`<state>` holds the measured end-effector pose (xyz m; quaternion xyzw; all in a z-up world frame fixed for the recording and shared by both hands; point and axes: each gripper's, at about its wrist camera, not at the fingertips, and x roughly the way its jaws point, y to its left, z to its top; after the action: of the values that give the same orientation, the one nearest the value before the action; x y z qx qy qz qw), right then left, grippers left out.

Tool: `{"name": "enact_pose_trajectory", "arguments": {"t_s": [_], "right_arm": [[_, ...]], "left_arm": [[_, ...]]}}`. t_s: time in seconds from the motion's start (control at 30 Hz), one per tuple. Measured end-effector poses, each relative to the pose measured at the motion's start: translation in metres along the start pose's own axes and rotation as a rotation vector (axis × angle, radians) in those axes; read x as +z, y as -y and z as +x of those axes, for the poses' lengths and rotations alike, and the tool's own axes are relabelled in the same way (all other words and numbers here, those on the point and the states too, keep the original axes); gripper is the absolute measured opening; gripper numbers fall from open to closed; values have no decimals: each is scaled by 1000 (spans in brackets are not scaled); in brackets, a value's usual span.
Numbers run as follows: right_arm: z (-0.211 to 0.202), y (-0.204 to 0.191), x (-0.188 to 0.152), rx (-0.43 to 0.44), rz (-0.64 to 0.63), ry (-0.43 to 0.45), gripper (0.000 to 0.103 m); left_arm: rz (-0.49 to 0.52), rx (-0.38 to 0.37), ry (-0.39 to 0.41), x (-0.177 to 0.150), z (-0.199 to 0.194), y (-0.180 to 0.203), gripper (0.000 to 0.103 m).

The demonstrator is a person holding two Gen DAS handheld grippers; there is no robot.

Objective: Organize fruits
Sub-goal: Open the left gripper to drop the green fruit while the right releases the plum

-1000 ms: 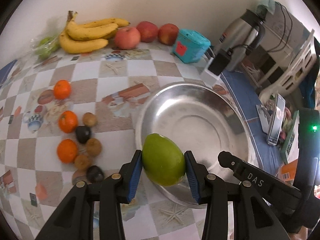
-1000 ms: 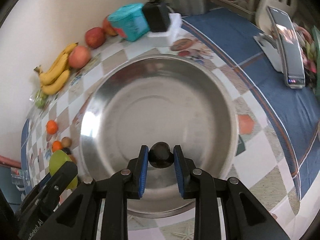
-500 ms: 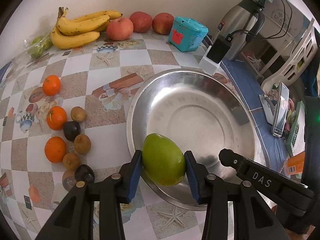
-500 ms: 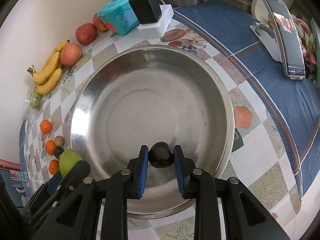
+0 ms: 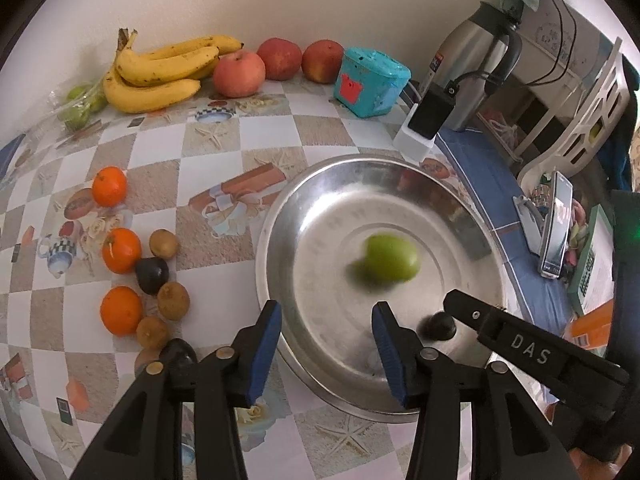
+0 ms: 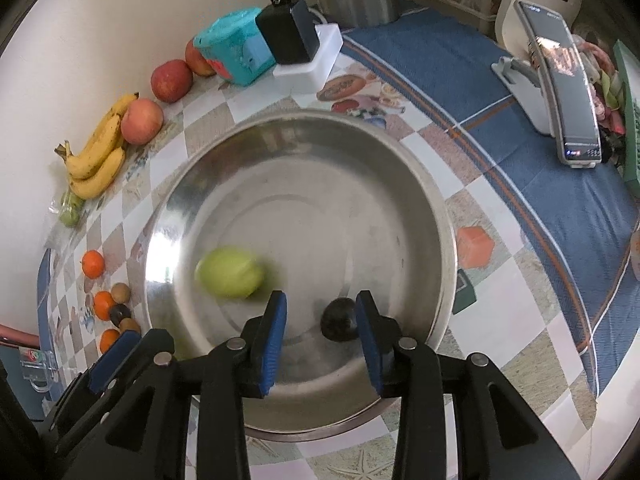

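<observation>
A large steel bowl (image 5: 280,216) (image 6: 436,196) sits on the checkered table. A green mango (image 5: 392,258) (image 6: 230,272), blurred by motion, lies loose inside it. A small dark fruit (image 6: 340,319) (image 5: 437,326) also lies in the bowl, beside the right finger of my right gripper. My left gripper (image 5: 326,350) is open and empty at the bowl's near rim. My right gripper (image 6: 320,334) is open over the bowl's near side. Oranges (image 5: 121,250), brown kiwis (image 5: 173,300) and a dark fruit (image 5: 152,275) lie left of the bowl.
Bananas (image 5: 160,72), three apples (image 5: 239,73) and bagged green fruit (image 5: 78,104) line the back wall. A teal box (image 5: 370,82), a charger block (image 5: 424,124) and a steel kettle (image 5: 476,60) stand behind the bowl. A phone on a stand (image 6: 560,92) is at the right.
Both grippers have opened. The mango dropped from the left gripper and rolled into the bowl; the dark fruit left the right gripper and lies in the bowl.
</observation>
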<state>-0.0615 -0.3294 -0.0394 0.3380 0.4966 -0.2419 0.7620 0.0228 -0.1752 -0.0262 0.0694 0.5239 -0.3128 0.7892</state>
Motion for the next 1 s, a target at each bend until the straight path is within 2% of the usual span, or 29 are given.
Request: {"name": "enact_pose_trajectory", "arguments": {"t_s": [0.13, 0.27, 0.53, 0.73, 0.87, 0.9, 0.97, 1.0], "right_arm": [[-9, -2, 2, -1, -8, 27, 37], [-13, -7, 1, 9, -25, 31, 37], [-15, -29, -5, 9, -96, 31, 37], [-19, -53, -14, 32, -177, 32, 37], [-22, -64, -18, 44, -214, 34, 37], [-23, -67, -19, 47, -224, 33, 37], [-22, -72, -21, 45, -246, 28, 58], [-21, -74, -22, 46, -254, 27, 78]], "left_arm": [[-25, 31, 12, 4, -7, -8, 59], [-80, 72, 4, 6, -12, -23, 59], [-267, 211, -67, 0, -17, -79, 59], [-363, 259, -65, -8, -31, -111, 59], [-400, 256, -49, -9, -41, -121, 66], [-408, 259, -46, -10, -43, -124, 71], [-417, 281, -46, -10, -43, -125, 88], [-418, 297, -46, -11, -44, -126, 92]]}}
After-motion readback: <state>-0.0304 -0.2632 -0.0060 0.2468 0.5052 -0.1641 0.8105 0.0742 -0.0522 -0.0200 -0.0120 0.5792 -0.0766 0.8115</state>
